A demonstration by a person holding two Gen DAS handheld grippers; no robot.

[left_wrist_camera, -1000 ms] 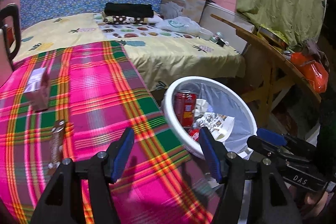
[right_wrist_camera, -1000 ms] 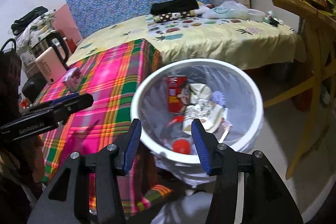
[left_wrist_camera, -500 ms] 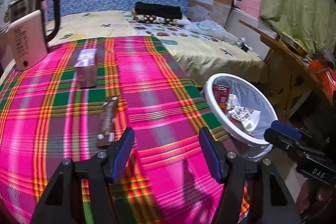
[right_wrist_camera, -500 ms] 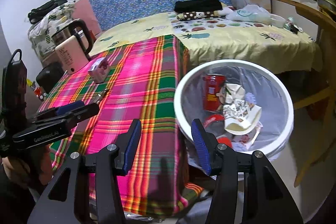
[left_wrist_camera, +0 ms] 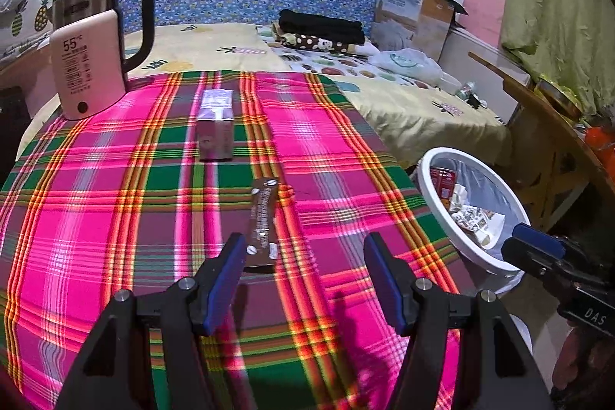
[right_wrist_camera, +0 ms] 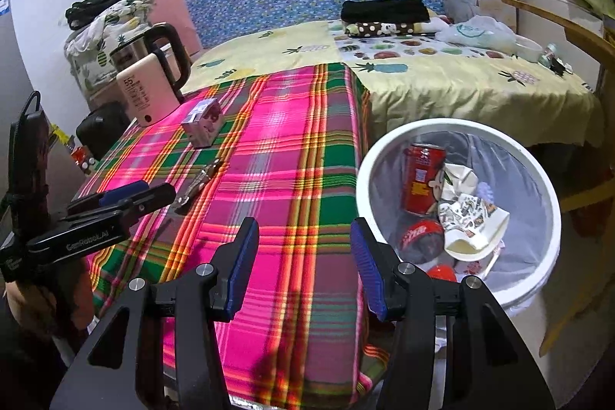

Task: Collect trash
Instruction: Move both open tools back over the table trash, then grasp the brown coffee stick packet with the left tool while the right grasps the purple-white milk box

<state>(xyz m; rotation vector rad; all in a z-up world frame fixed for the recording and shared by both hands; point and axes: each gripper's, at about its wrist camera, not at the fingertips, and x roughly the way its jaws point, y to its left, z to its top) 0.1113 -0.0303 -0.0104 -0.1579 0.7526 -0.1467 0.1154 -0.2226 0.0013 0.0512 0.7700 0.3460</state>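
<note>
your left gripper (left_wrist_camera: 303, 268) hovered over the plaid tablecloth (left_wrist_camera: 115, 218), its jaws apart with nothing clamped between them. a brown wrapper (left_wrist_camera: 263, 221) lay flat on the cloth at 12 o'clock from that gripper, its near end just beside the left blue pad and not touching it. a small purple carton (left_wrist_camera: 216, 125) stood farther along the same line, well apart from the wrapper. a kettle (left_wrist_camera: 92, 56) stood at 10 o'clock, near the far edge of the table. the white bin (left_wrist_camera: 426, 164) sat beside the table at 3 o'clock. your right gripper (right_wrist_camera: 303, 256) hung over the near edge of the cloth, its jaws also apart and empty. from it the bin (right_wrist_camera: 553, 218) was at 2 o'clock and held a red can (right_wrist_camera: 423, 185) and crumpled paper (right_wrist_camera: 472, 221). the wrapper (right_wrist_camera: 198, 185) lay at 10 o'clock, just beyond the tip of your left gripper (right_wrist_camera: 150, 195).
</note>
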